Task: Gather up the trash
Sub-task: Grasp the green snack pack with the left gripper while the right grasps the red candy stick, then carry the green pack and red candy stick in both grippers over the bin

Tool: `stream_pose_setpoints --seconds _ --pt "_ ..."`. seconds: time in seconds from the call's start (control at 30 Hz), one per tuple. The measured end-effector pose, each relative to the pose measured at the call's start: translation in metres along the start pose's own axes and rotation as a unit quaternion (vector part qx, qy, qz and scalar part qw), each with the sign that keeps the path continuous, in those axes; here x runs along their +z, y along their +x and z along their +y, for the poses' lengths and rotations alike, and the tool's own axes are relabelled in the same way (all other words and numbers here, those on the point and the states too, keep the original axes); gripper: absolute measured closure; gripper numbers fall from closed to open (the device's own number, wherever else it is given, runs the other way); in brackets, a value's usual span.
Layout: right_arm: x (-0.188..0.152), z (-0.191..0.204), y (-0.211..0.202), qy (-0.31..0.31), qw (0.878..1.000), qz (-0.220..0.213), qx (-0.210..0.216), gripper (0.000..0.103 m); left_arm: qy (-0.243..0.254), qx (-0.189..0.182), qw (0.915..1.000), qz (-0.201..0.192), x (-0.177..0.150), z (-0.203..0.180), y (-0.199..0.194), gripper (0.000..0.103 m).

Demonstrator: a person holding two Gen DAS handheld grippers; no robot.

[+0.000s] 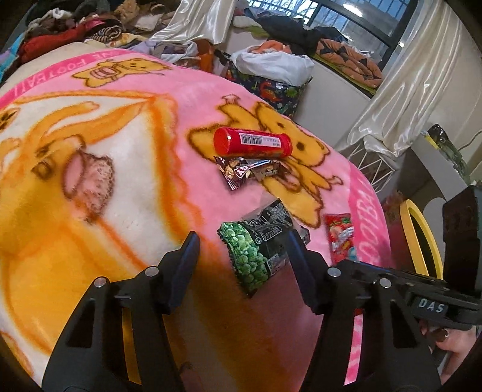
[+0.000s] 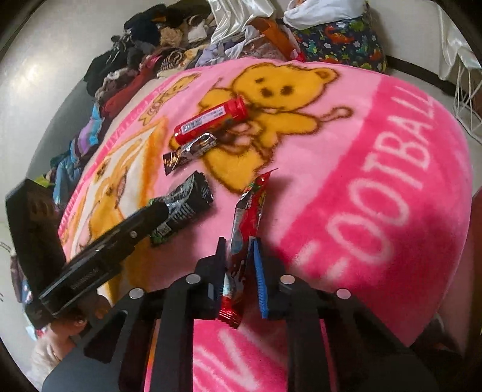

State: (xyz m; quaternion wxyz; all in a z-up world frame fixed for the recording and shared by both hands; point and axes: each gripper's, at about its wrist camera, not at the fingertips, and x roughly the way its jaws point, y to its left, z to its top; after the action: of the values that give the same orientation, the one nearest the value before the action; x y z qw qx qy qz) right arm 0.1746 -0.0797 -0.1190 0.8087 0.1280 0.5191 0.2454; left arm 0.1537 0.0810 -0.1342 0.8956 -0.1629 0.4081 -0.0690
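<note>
Trash lies on a pink bear blanket [image 1: 186, 99]. A red tube [image 1: 252, 142] lies farthest, a brown foil wrapper [image 1: 250, 169] just in front of it. A green-and-black pea snack bag [image 1: 259, 250] lies between the fingers of my open left gripper [image 1: 244, 250], near the right finger. A red candy wrapper [image 1: 342, 238] sits to its right. In the right wrist view my right gripper [image 2: 239, 250] is shut on that red candy wrapper [image 2: 248, 211], held upright. The left gripper's body [image 2: 120, 238] reaches over the pea bag [image 2: 186, 199]. The tube [image 2: 211, 120] and foil wrapper [image 2: 189, 152] lie beyond.
A yellow-rimmed bin [image 1: 421, 235] stands off the blanket's right edge. A dinosaur-print bag [image 1: 271, 87] with a white plastic bag, a white wire basket [image 1: 373, 165] and clothes piles [image 1: 75, 27] lie behind the blanket. Curtains hang at the right.
</note>
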Motion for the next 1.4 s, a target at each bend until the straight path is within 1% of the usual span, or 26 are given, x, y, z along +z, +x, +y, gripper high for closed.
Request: stream_pose_setpoints --seconds 0.13,0.2,0.33,0.4,0.43,0.53,0.6,0.7,0.87,1.27,1.4 --pt "-0.001 -0.001 -0.012 0.003 1.000 -0.020 0.004 0.090 -0.008 0.000 1.0000 0.000 0.000 -0.003 0.001 0.052" --pt "-0.002 0.000 -0.019 0.001 1.000 -0.030 0.005 0.090 -0.008 0.002 1.0000 0.000 0.000 -0.005 0.002 0.057" --pt "-0.005 0.002 -0.029 -0.004 0.999 -0.041 0.008 0.090 -0.004 0.007 1.0000 0.002 0.000 -0.010 0.003 0.062" --pt "-0.005 0.002 -0.032 -0.004 0.999 -0.046 0.007 0.090 -0.006 0.006 1.0000 0.004 -0.001 -0.012 0.003 0.073" --pt "-0.006 0.001 -0.036 -0.003 0.999 -0.050 0.007 0.090 -0.008 0.003 0.9999 0.005 -0.001 -0.013 0.004 0.073" --pt "-0.006 0.001 -0.042 -0.005 0.998 -0.056 0.008 0.090 -0.006 -0.001 1.0000 0.006 -0.002 -0.018 0.004 0.080" --pt "-0.008 0.001 -0.046 -0.005 0.998 -0.060 0.008 0.090 -0.005 -0.008 0.9999 0.008 -0.004 -0.022 0.003 0.088" --pt "-0.010 0.000 -0.052 -0.006 0.998 -0.065 0.008 0.090 0.013 -0.007 0.9999 0.005 -0.008 -0.033 0.001 0.096" --pt "-0.012 -0.001 -0.062 -0.009 0.997 -0.072 0.007 0.090 0.040 -0.008 0.9992 -0.002 -0.008 -0.052 -0.005 0.097" --pt "-0.016 0.000 -0.086 -0.028 0.995 -0.096 -0.009 0.090 0.068 -0.023 0.9971 -0.023 -0.001 -0.081 -0.023 0.097" --pt "-0.015 -0.007 -0.097 -0.027 0.994 -0.106 -0.014 0.090 0.081 -0.028 0.9959 -0.029 0.000 -0.093 -0.028 0.097"
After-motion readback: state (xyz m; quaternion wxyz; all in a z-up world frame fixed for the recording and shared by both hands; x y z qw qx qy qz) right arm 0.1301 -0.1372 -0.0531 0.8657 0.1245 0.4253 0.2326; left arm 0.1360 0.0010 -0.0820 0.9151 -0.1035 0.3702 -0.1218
